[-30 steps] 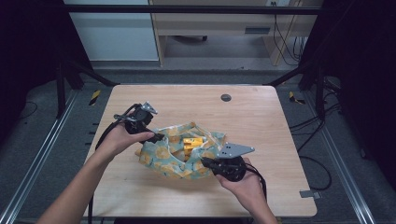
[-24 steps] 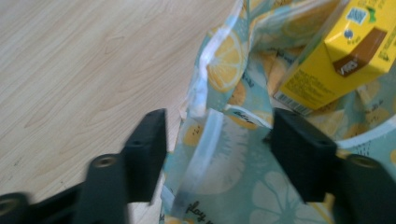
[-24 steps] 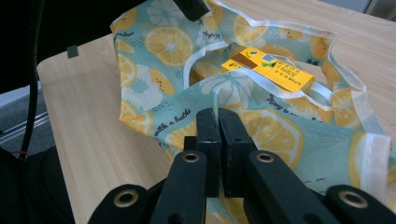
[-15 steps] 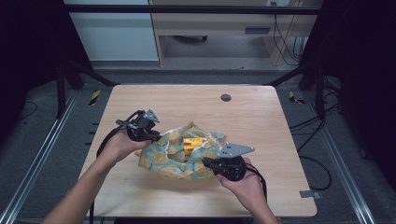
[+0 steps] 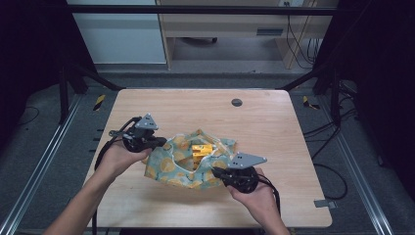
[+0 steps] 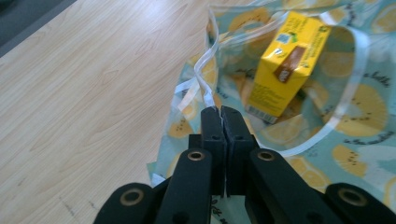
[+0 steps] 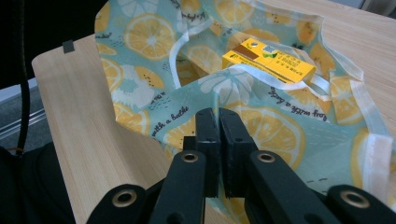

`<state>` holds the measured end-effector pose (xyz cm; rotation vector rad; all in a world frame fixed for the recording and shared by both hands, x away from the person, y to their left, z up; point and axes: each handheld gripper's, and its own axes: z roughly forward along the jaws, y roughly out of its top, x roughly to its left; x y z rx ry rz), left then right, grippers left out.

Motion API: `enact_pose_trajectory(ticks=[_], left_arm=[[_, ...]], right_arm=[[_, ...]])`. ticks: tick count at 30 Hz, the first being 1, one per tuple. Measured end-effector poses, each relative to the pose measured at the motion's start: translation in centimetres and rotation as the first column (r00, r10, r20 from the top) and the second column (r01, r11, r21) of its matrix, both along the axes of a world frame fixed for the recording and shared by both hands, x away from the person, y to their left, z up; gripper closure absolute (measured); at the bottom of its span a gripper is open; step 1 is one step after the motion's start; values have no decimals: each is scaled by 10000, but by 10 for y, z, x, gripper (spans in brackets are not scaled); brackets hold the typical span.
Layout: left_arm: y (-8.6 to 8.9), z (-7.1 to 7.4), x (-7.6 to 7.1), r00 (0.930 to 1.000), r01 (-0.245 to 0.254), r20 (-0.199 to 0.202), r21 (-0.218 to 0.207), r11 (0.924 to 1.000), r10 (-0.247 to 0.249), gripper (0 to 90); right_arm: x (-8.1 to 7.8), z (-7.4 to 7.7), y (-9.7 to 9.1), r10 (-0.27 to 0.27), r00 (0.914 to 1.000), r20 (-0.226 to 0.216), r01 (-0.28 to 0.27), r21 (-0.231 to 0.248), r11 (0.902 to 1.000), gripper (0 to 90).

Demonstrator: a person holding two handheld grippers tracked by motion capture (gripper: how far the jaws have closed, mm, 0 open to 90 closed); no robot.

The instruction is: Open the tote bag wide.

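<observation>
A teal cloth bag (image 5: 178, 169) printed with lemon slices lies in the middle of the table with its mouth open. A yellow carton (image 5: 201, 149) lies inside it. At the bag's left edge, my left gripper (image 5: 162, 143) has just been closing; its pads now pinch the white-trimmed rim (image 6: 205, 84), with the carton (image 6: 285, 65) just beyond. My right gripper (image 5: 216, 171) is shut on the bag's near right side, its pads clamping a fold of the fabric (image 7: 261, 126). The carton (image 7: 268, 60) shows past the bag's white strap.
The bag rests on a light wooden table (image 5: 274, 122) with a round dark grommet (image 5: 237, 102) near its far edge. A small grey tag (image 5: 323, 203) sits at the front right corner. Metal frame rails and cables run along both sides.
My left gripper has shifted a little to the left and toward the person at the bag's left edge, and the bag's mouth is pulled wider. The right gripper has stayed put.
</observation>
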<state>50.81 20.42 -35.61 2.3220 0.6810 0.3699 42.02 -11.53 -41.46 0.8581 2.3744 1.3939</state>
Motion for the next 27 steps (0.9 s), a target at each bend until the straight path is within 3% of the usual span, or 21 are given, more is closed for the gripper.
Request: enact_pose_trajectory(ticks=[19,27], left_arm=[[2,-6,-23,9973,663,-281,-471,9967,-677,896],[4,-2,-37,9954,929,-160,-1001,9906,-949,897]], right_arm=[[-12,-9,-8,-312,9995,-19,311,-261,9992,859],[-22,-16,-8,-279,9996,-53,276,-413,9988,852]])
